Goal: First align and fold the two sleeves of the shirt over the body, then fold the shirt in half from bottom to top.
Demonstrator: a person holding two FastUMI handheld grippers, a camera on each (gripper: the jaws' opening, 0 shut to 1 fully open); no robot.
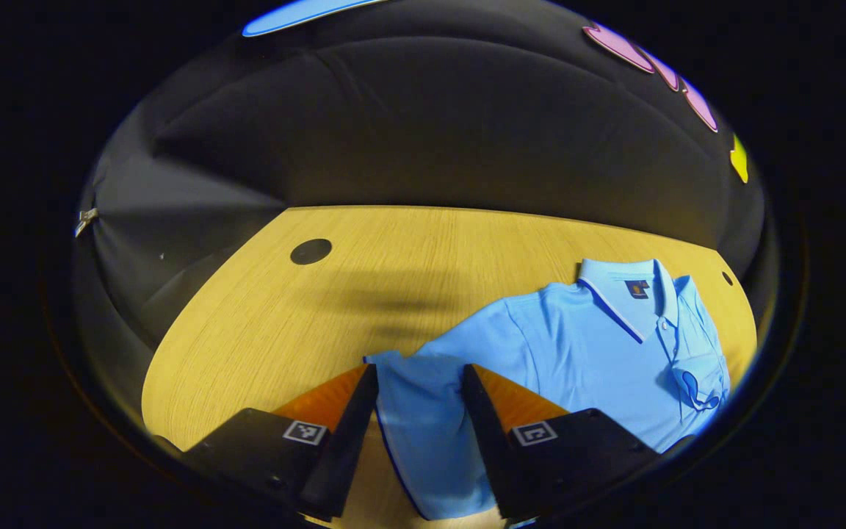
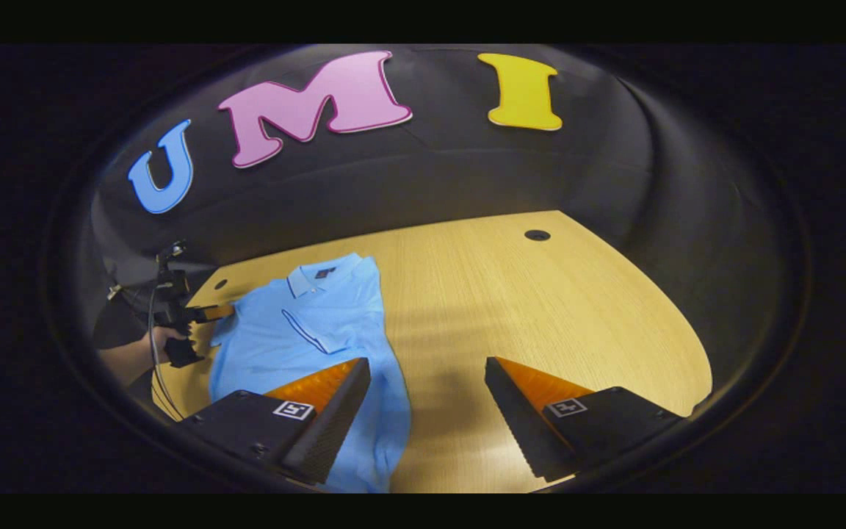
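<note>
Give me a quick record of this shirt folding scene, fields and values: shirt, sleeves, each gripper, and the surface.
shirt: light blue polo shirt, lying flat, collar at far end
sleeves: right sleeve folded over body; left sleeve spread out
left gripper: open, fingers astride left sleeve
right gripper: open, over the shirt's edge
surface: wooden table

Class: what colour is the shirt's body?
Light blue shirt, best seen in the left gripper view.
</note>
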